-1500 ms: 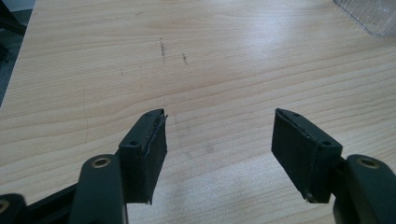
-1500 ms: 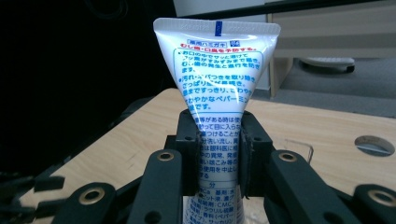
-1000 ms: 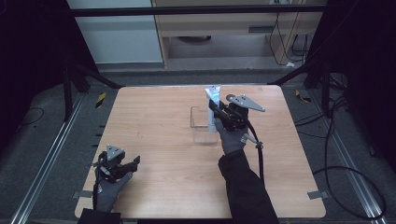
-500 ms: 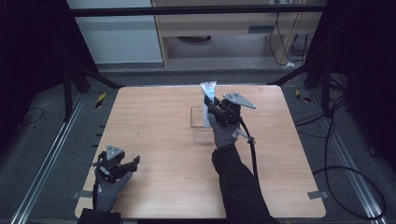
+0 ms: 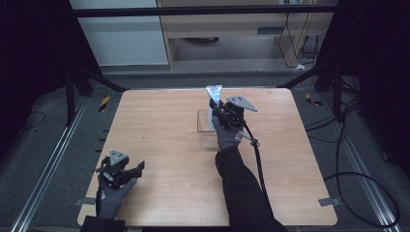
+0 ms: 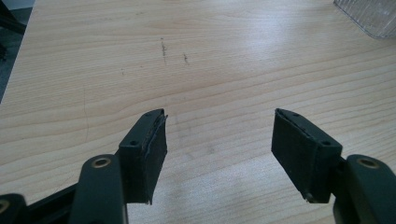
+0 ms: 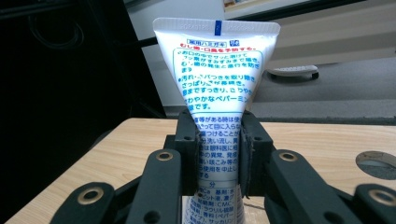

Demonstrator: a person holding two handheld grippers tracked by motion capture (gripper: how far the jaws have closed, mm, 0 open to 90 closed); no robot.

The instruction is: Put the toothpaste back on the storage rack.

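High view: right gripper (image 5: 216, 107) at upper centre of frame, clamped on a white toothpaste tube (image 5: 213, 93), crimped end pointing up and away, directly above a clear plastic container (image 5: 202, 129) on the wooden table (image 5: 159, 121). Probably poised to lower the tube into that container or just lifting it out; cannot tell which. Right gripper view: jaws pinched on the tube's lower body, printed blue and red text facing the camera, flat seal at top centre, tube upright and held at its narrower part, likely for a firm grip. Left gripper (image 5: 128, 170) at lower left of frame, well apart from the container, jaws spread wide with nothing between them, seemingly parked. Left gripper view: bare wood ahead, container corner at upper right. Nothing blocking the drop; container walls the only thing to clear.
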